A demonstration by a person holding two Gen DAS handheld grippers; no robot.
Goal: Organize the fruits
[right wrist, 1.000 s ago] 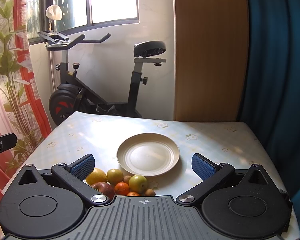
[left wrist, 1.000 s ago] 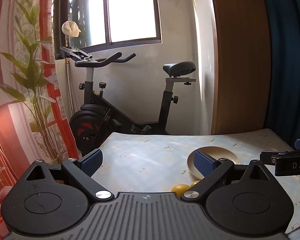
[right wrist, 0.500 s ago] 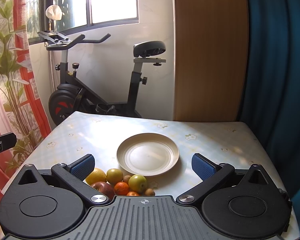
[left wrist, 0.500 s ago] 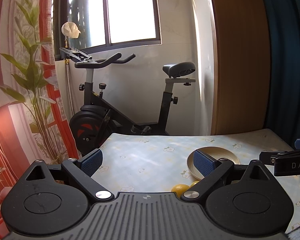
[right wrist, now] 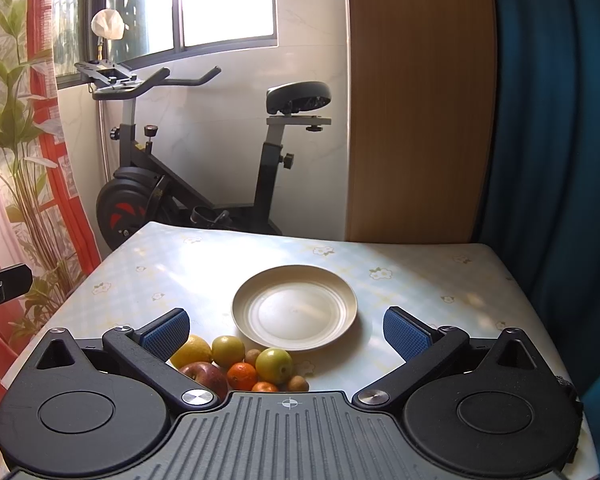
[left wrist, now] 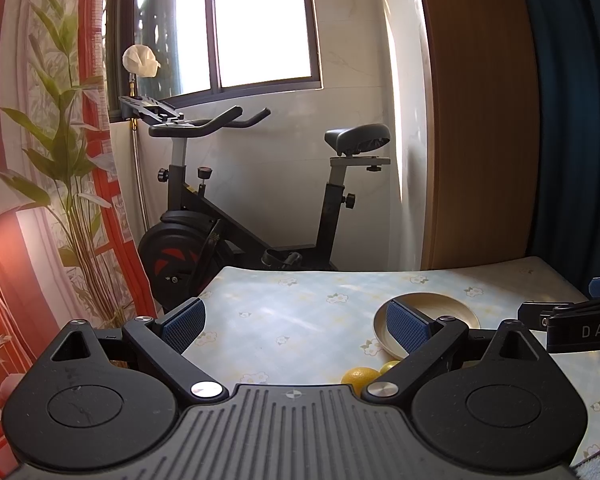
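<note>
The right gripper (right wrist: pixel 286 330) hangs over the near edge of the flower-patterned table (right wrist: pixel 420 280), its blue-padded fingers (right wrist: pixel 406 334) spread wide with nothing between them. Just beyond the fingertips, centred in the gap, sits an empty cream plate (right wrist: pixel 295 312). The fruit lies in a tight cluster beside the left finger, short of the plate: a lemon (right wrist: pixel 191 351), a yellow-green fruit (right wrist: pixel 228 350), a red apple (right wrist: pixel 204 376), a green apple (right wrist: pixel 275 365), an orange mandarin (right wrist: pixel 242 375) and small brown fruits (right wrist: pixel 298 383). The left gripper (left wrist: pixel 296 326) is likewise held apart and empty; past its right finger (left wrist: pixel 408 328) the plate (left wrist: pixel 440 304) shows, with the lemon (left wrist: pixel 360 376) low beside that finger.
</note>
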